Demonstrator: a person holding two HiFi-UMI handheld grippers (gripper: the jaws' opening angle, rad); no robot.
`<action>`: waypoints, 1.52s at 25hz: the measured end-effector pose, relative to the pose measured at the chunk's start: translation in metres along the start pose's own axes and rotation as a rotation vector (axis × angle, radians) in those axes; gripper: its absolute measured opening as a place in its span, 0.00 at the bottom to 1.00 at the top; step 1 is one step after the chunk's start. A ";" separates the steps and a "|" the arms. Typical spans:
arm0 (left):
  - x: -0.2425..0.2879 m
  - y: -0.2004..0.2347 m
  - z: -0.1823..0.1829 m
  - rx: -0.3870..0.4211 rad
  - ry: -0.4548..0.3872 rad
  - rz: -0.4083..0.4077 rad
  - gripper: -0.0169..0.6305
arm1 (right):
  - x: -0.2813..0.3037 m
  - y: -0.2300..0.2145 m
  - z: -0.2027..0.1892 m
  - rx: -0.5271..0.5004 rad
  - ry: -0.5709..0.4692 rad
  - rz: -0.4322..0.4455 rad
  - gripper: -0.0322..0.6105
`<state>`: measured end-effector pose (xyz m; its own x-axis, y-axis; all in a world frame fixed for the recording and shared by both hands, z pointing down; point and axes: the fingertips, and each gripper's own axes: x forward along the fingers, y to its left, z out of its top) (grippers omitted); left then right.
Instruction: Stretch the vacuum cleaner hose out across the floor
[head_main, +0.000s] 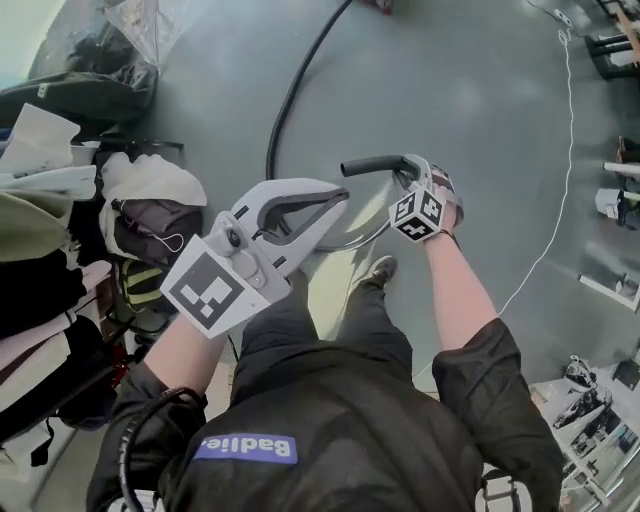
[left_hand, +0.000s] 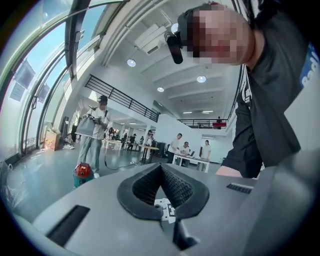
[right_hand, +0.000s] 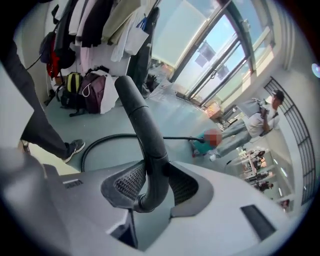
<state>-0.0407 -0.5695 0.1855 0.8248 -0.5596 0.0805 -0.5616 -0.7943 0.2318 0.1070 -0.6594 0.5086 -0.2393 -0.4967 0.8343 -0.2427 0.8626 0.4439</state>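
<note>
Step in hand: the pull, with the loose end secured.

Right claw (right_hand: 152, 175) is clenched on the rigid grey end piece of the hose (right_hand: 135, 110), with both pads pressing on the tube. In the head view that end is held raised in front of the person. The black hose (head_main: 290, 95) runs in from the far floor (head_main: 450, 80), curves back near the person's feet and is not yet straight. The right gripper view shows it leading off to the vacuum cleaner (right_hand: 202, 145) well away.

Left claw (head_main: 340, 200) is closed on nothing and takes no part.

Next move, as judged: keep the grip firm and carry the end away from the cleaner until the curve flattens, watching for snagging at the feet.
</note>
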 end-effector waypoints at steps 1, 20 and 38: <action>-0.007 -0.003 0.006 0.006 0.008 -0.016 0.02 | -0.022 -0.002 0.006 0.029 -0.008 -0.035 0.28; -0.020 -0.191 0.051 0.184 0.027 0.007 0.02 | -0.293 0.066 -0.038 0.159 -0.196 -0.258 0.27; -0.133 -0.320 0.012 0.161 -0.021 -0.185 0.02 | -0.408 0.207 -0.004 0.215 -0.149 -0.354 0.27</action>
<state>0.0286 -0.2437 0.0885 0.9139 -0.4049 0.0308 -0.4060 -0.9101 0.0831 0.1580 -0.2777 0.2611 -0.2351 -0.7804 0.5794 -0.5207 0.6045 0.6029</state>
